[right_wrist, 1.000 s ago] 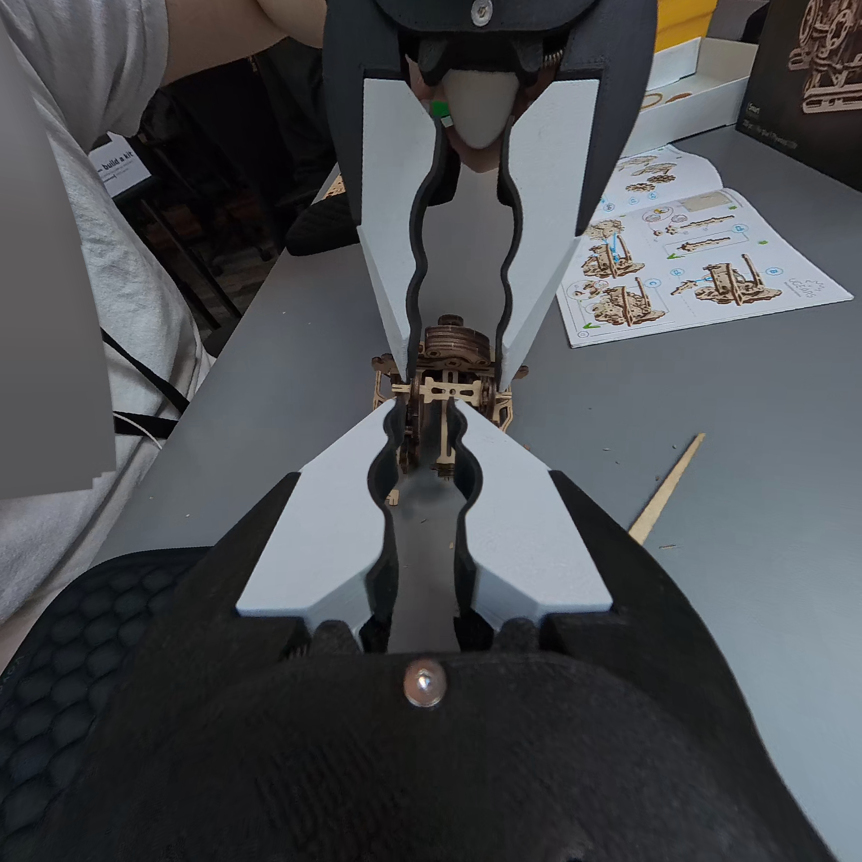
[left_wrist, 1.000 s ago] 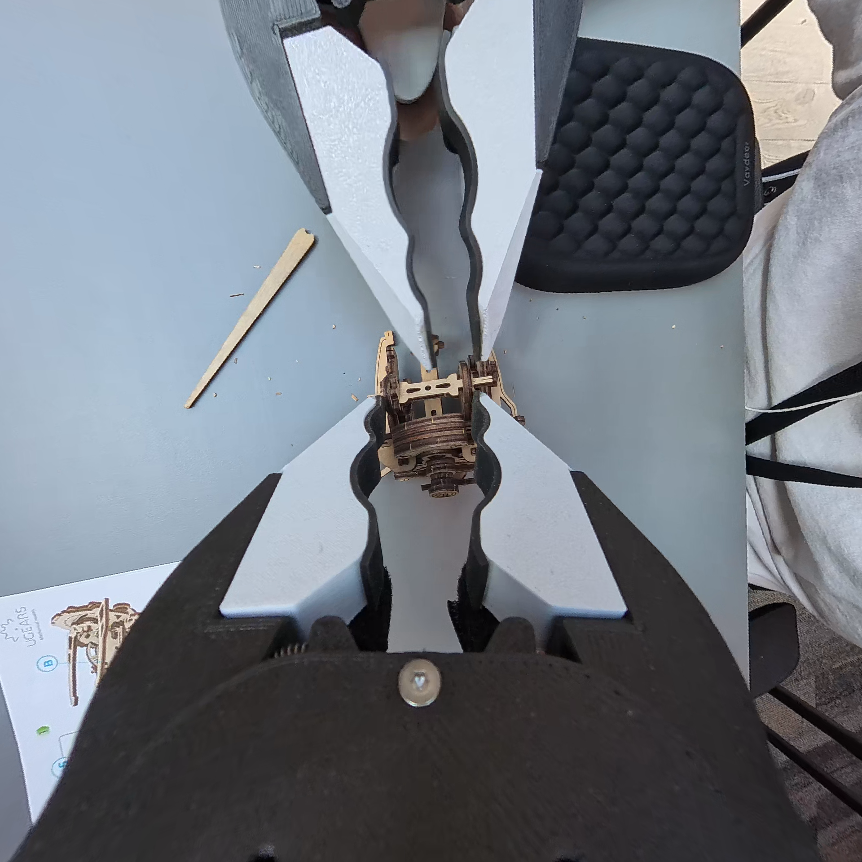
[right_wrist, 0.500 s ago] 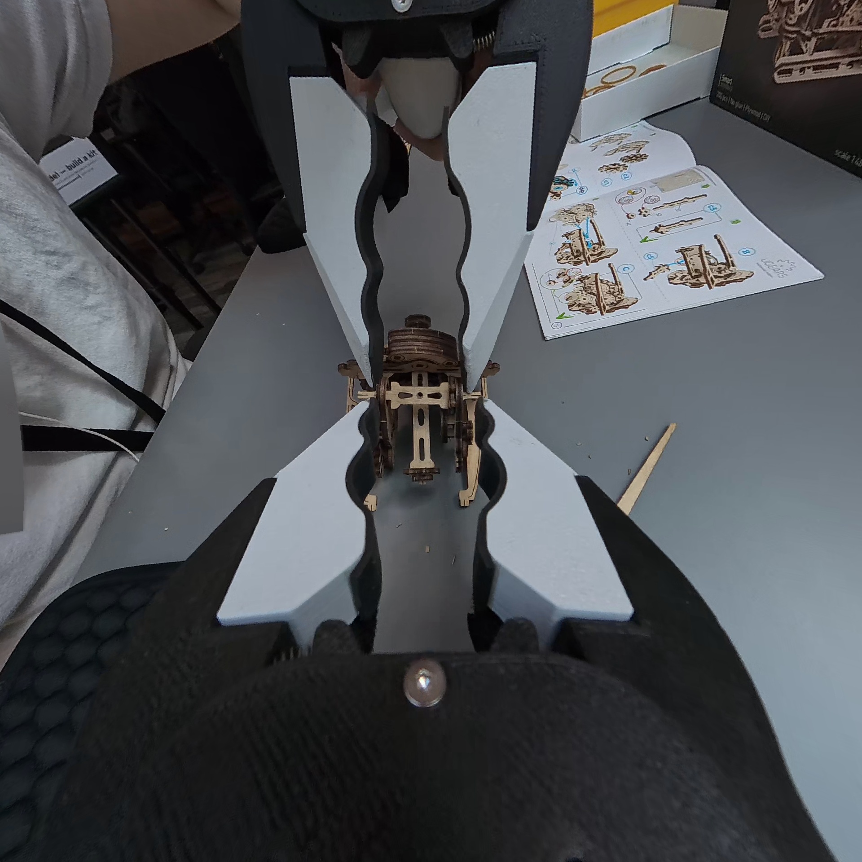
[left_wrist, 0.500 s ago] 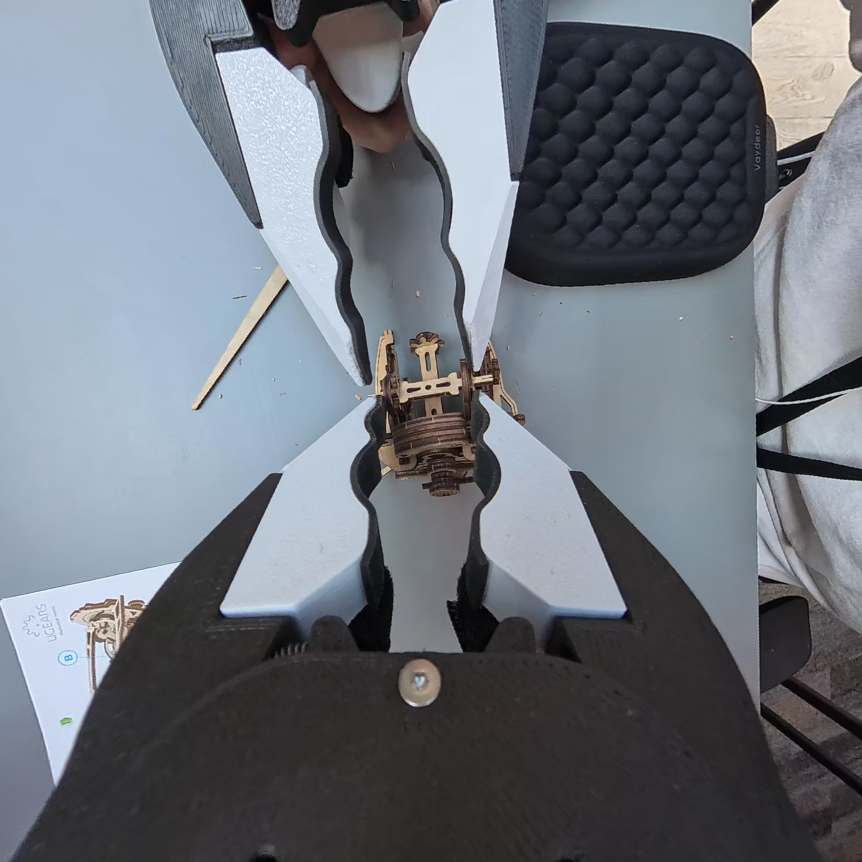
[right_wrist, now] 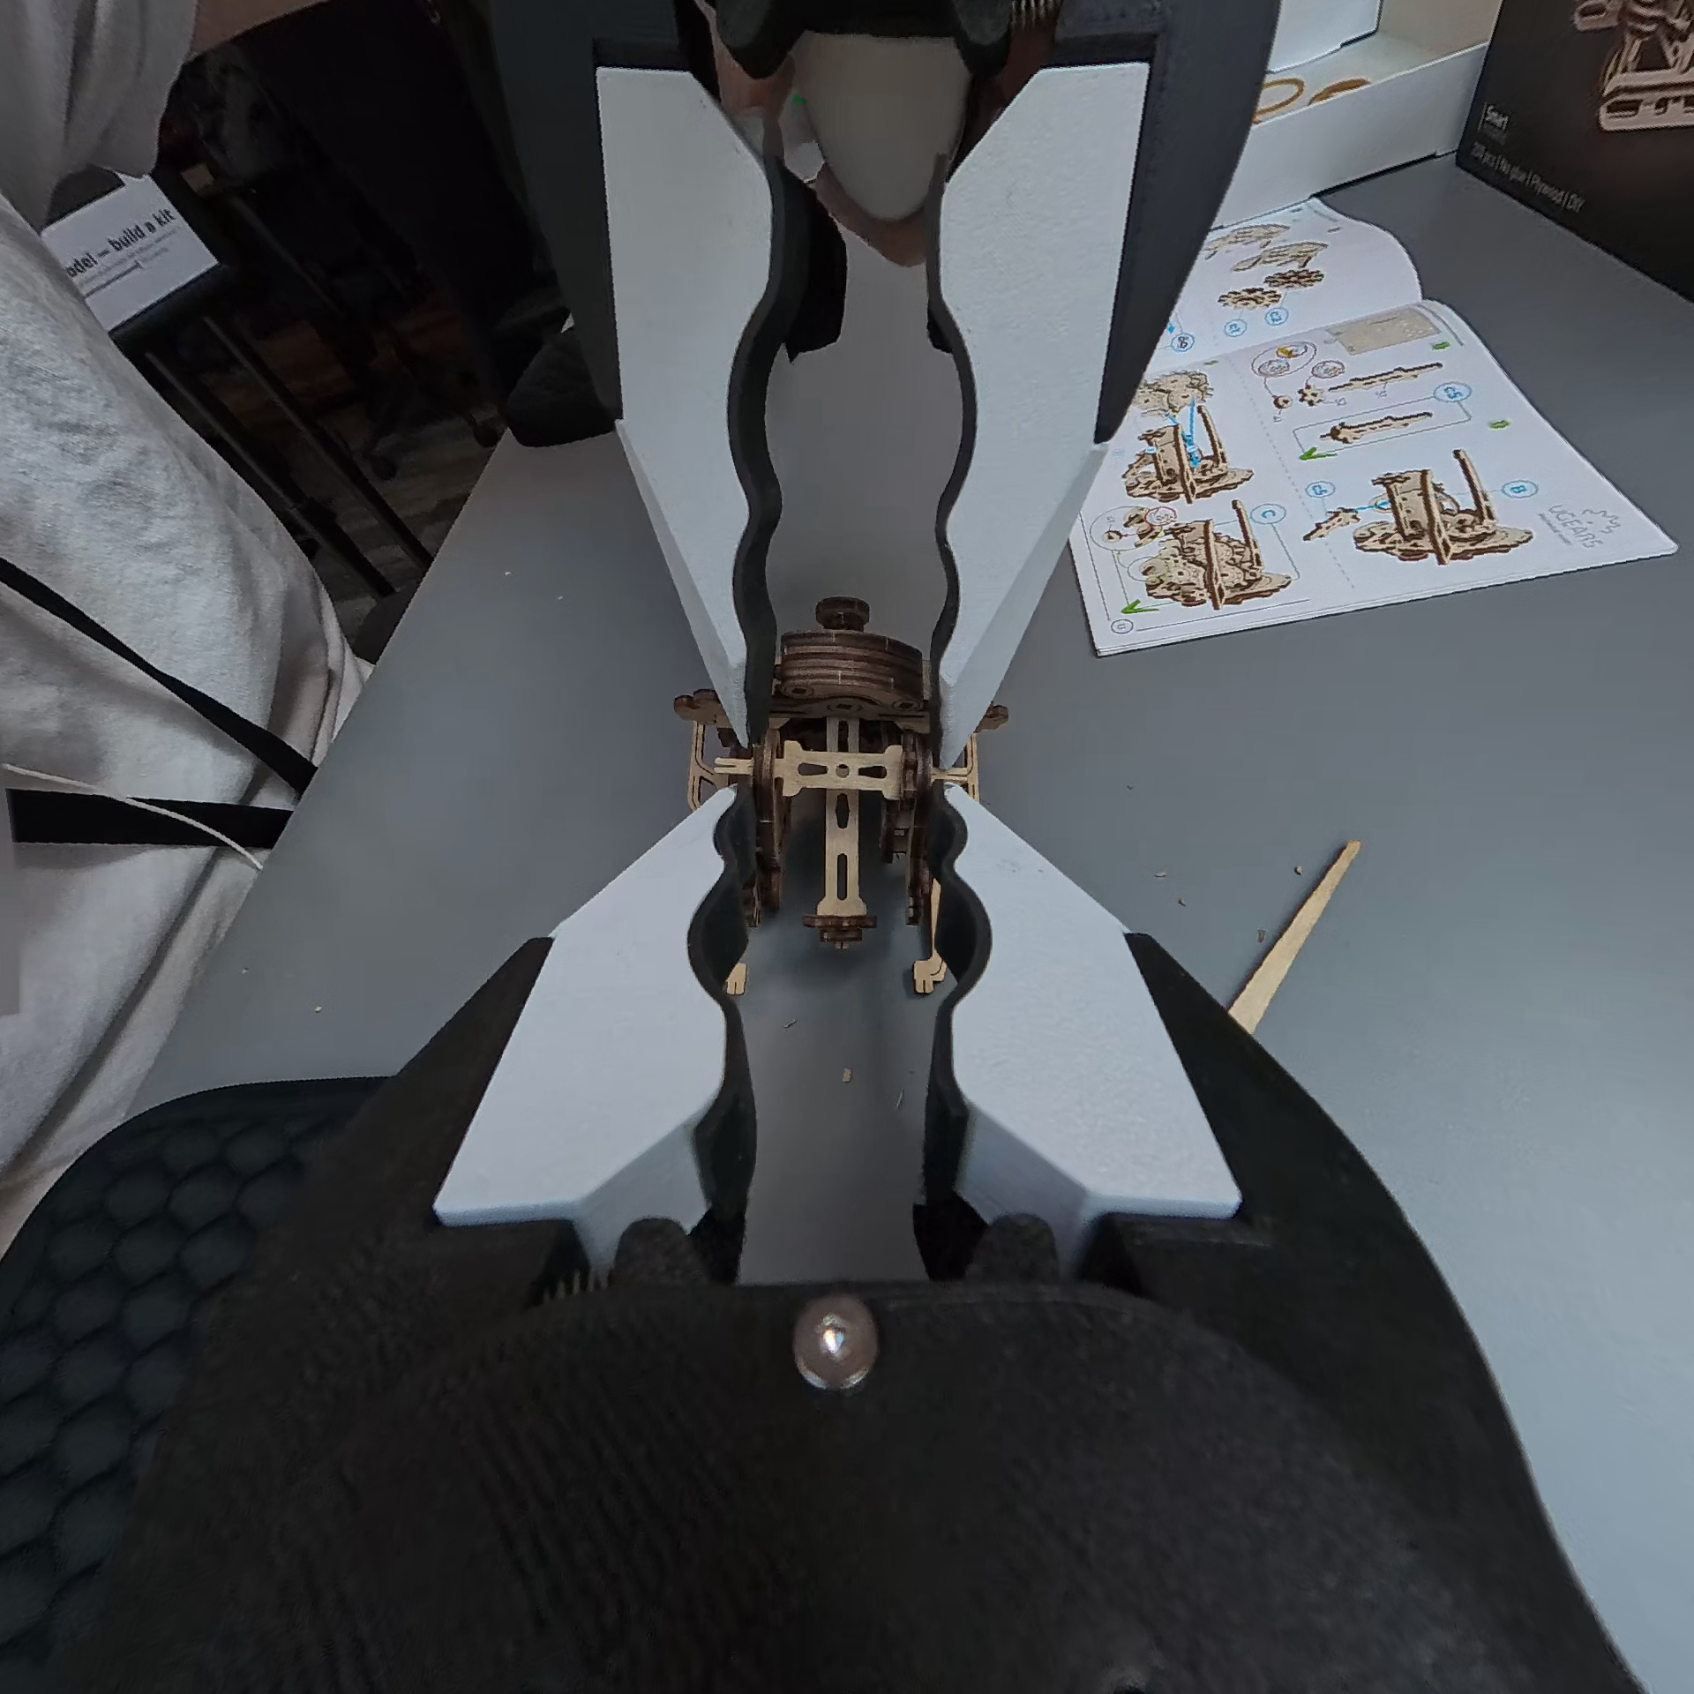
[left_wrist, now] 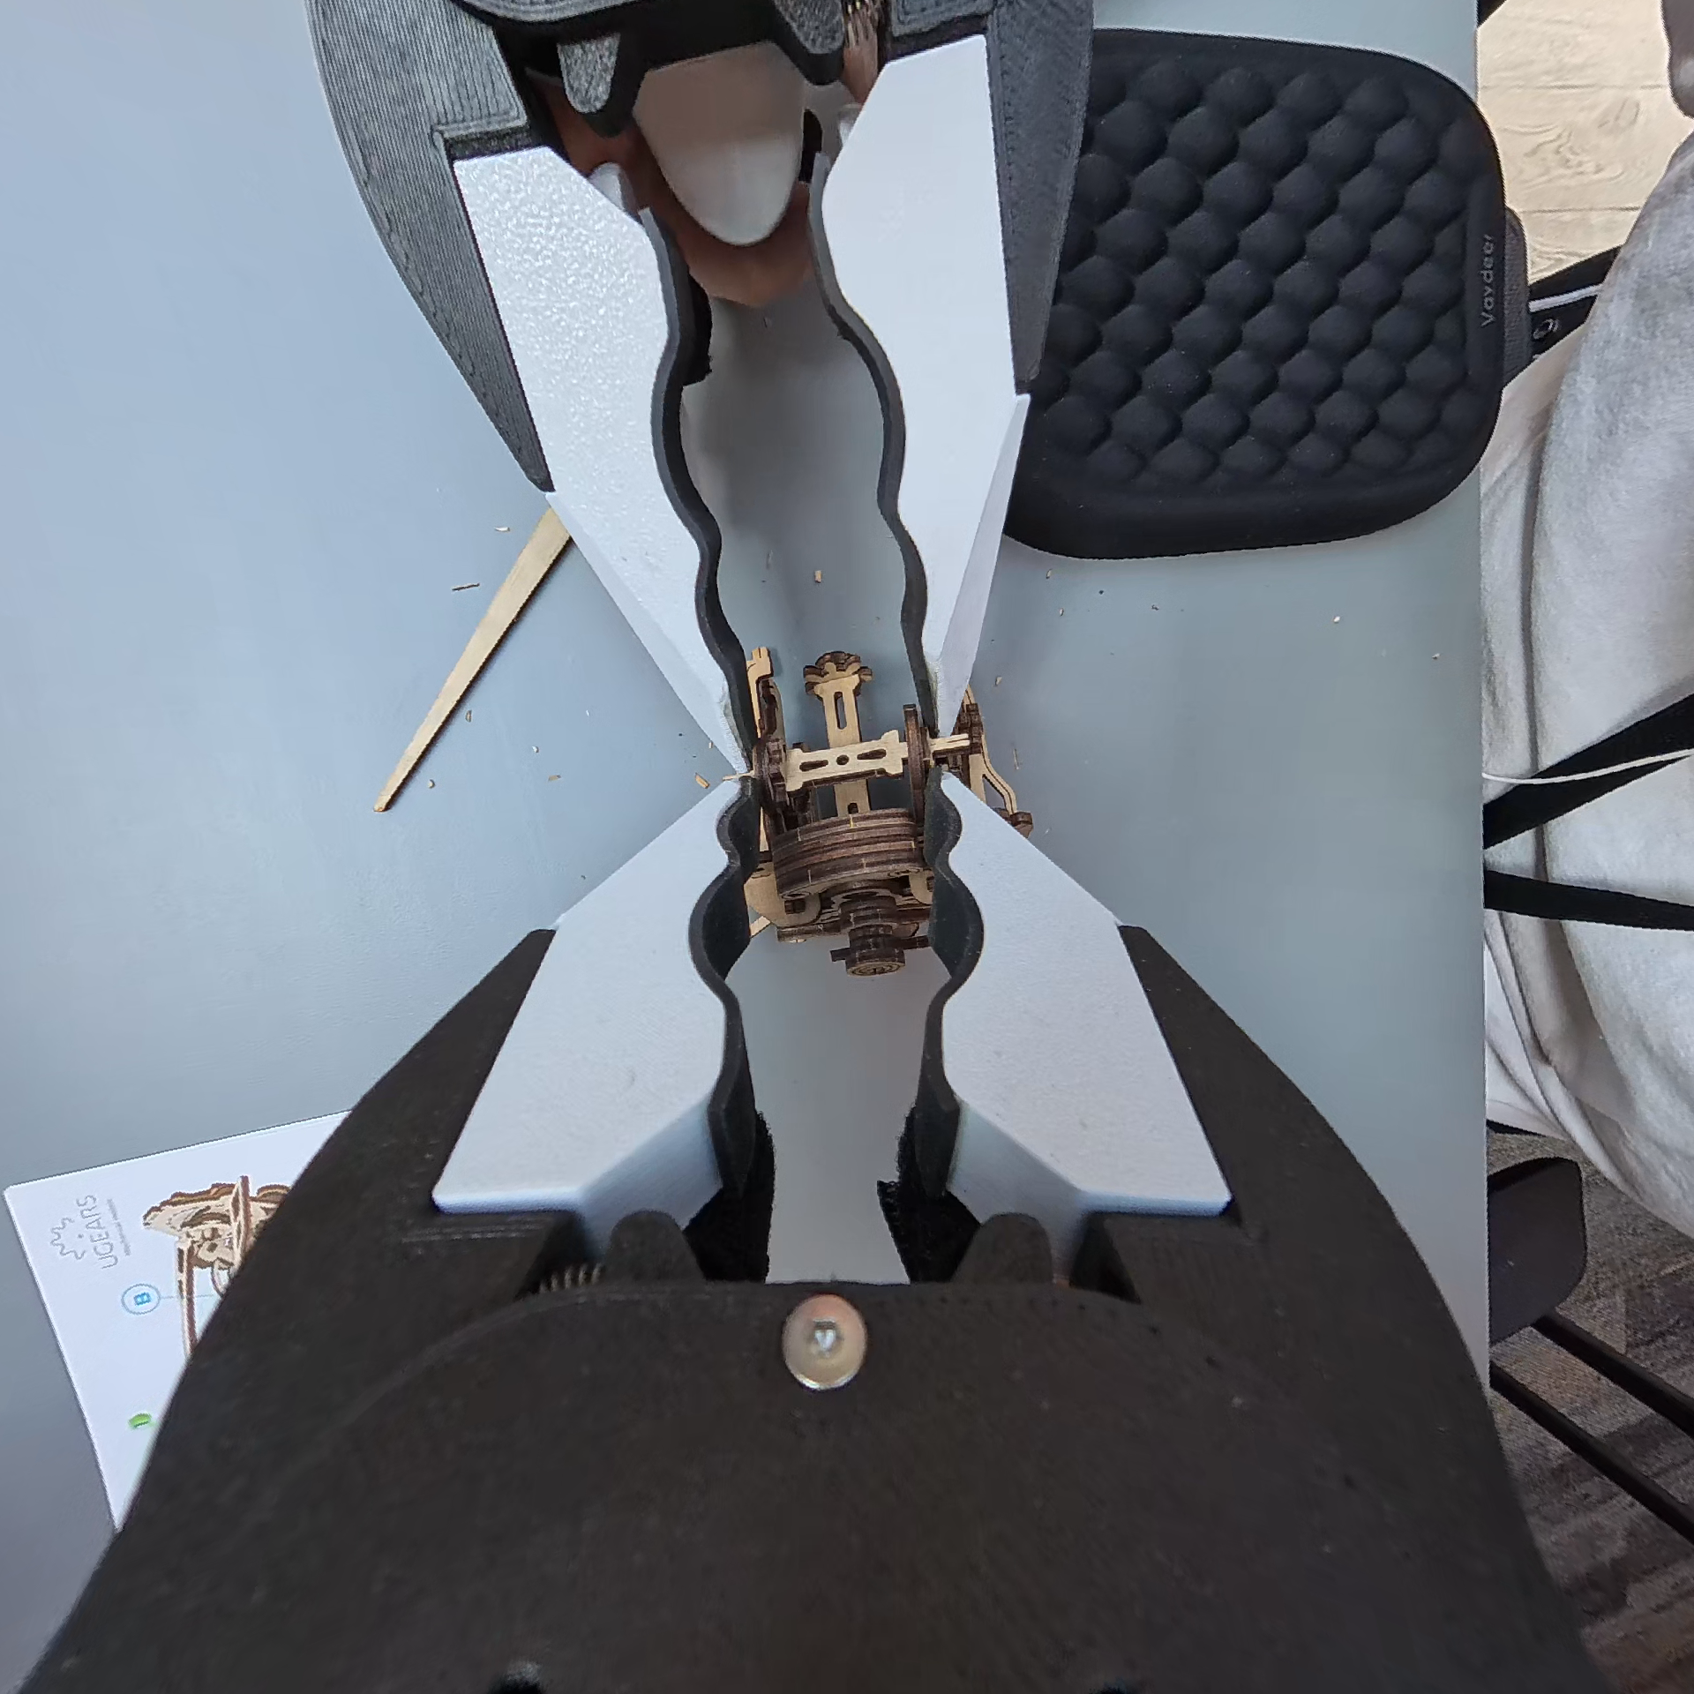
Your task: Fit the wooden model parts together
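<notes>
A small wooden model (left_wrist: 848,852) with a stacked dark disc drum and pale cross pieces stands on the grey table (left_wrist: 229,458). My left gripper (left_wrist: 839,807) comes from the near side, its jaws pressed on the model's two sides by the drum. My right gripper (left_wrist: 834,710) comes from the far side and its fingertips bear on the model's side frames. In the right wrist view the model (right_wrist: 839,770) sits between my right gripper (right_wrist: 839,816) below and my left gripper (right_wrist: 843,724) above. A pale slotted arm lies along the gap between the right fingers.
A thin wooden stick (left_wrist: 467,678) lies on the table beside the model, also in the right wrist view (right_wrist: 1292,935). An instruction sheet (right_wrist: 1357,477), a dark box (right_wrist: 1595,137) and a white tray (right_wrist: 1329,101) lie farther off. A black padded cushion (left_wrist: 1265,293) sits by the table edge, a person in grey (left_wrist: 1604,642) beyond. Only a small space, under 4 cm, lies between the two pairs of fingers.
My right gripper's jaws, narrow on the model's middle a second ago, have spread and now sit on its side frames. The pale slotted arm has come into view. My left gripper has held still.
</notes>
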A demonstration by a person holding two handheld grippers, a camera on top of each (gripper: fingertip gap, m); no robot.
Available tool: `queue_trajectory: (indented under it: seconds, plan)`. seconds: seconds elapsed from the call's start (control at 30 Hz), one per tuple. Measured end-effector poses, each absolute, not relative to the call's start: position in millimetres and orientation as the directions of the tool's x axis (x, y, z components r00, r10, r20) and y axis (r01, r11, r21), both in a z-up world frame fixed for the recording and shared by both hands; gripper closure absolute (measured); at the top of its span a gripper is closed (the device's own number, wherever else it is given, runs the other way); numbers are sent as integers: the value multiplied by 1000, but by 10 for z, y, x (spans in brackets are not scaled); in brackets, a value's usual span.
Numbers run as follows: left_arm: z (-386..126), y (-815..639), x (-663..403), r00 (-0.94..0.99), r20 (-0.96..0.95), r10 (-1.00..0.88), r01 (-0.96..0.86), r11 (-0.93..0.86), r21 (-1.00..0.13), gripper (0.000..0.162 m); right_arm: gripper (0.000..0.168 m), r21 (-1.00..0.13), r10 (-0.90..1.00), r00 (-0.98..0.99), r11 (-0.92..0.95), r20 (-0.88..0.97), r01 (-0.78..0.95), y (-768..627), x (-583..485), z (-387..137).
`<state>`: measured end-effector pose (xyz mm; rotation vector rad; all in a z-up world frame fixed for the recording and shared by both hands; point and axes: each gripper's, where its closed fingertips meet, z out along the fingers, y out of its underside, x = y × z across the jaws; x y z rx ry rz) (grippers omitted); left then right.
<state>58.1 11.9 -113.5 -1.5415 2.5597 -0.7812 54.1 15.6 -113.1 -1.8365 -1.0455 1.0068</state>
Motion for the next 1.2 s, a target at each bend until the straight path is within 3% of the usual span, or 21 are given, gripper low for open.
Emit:
queue_trajectory:
  seconds: [1.2]
  plan:
    - [-1156,129,604,-465,229,-855,-837,340,-429,125,132,-856,860,430,-422,-274,299,199,549,-1149]
